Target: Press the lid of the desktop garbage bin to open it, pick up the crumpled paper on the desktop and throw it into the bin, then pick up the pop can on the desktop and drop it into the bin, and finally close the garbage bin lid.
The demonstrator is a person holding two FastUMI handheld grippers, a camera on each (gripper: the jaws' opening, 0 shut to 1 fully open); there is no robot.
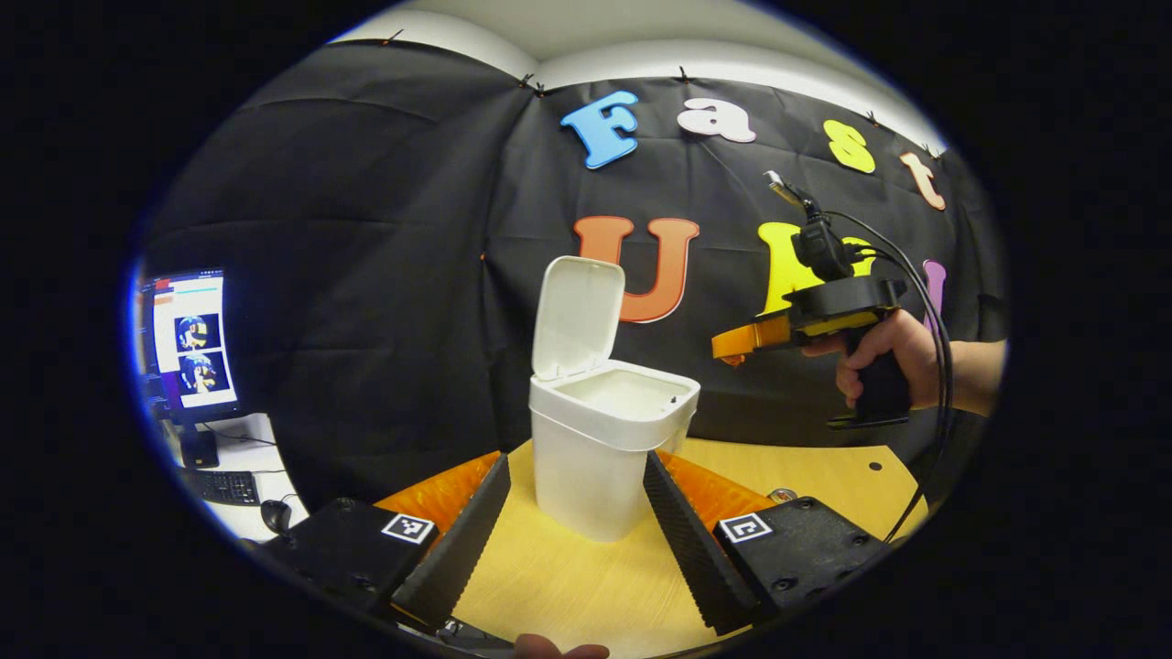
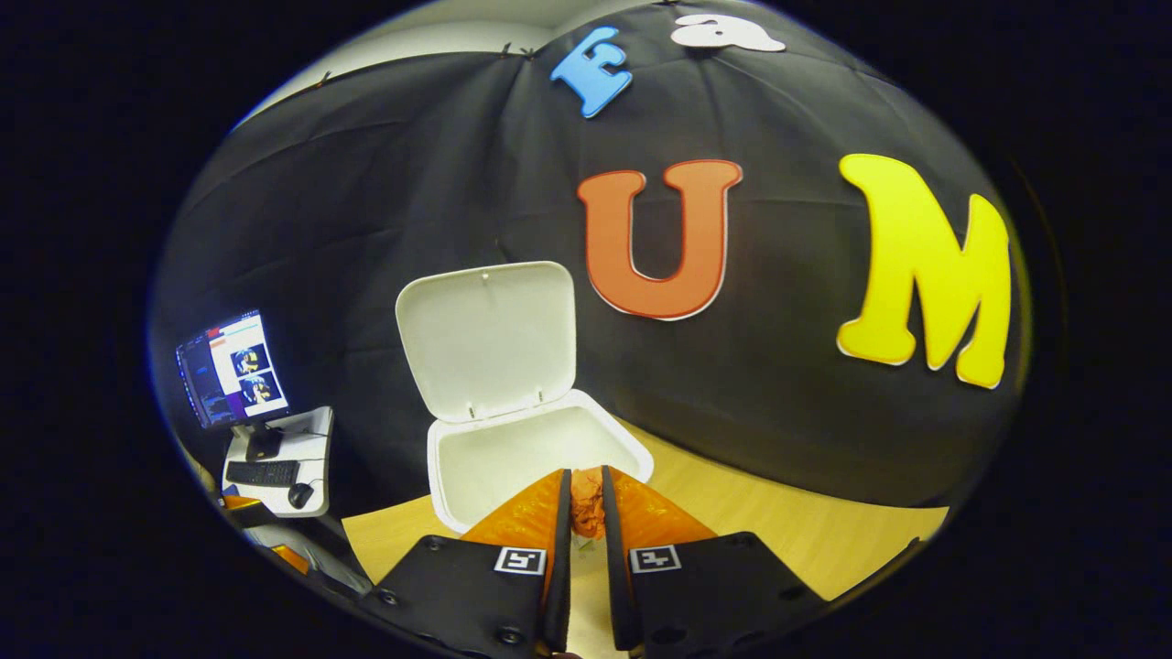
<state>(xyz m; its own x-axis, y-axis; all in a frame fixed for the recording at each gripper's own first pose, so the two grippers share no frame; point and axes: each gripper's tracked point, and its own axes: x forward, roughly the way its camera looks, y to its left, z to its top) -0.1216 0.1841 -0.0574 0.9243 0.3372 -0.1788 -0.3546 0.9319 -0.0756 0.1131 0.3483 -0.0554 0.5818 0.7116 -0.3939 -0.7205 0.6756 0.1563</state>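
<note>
The right gripper [image 2: 586, 513] has its fingers drawn almost together, and between them sits a small crumpled orange lump, judged to be the crumpled paper [image 2: 587, 509]. Both fingers seem to press on it. In the right gripper view the tips are at the near rim of the garbage bin [image 2: 513, 458], just over the edge of its opening. The lid [image 2: 487, 340] stands upright at the back, fully open. In the left gripper view the same gripper [image 1: 732, 346] is held by a hand [image 1: 884, 352] to the right of the bin and above its rim, a little apart from it.

The left gripper [image 1: 579, 513] is wide open and holds nothing; the bin stands on the wooden table [image 1: 568, 586] between its two fingers, not touched by them.

The step in hand looks to be dropping the paper. To do it well, the right gripper should go further forward until the paper is clearly above the middle of the opening, and only then open. The pop can is not located from these pictures. A monitor [image 1: 190, 343] stands at the far left.
</note>
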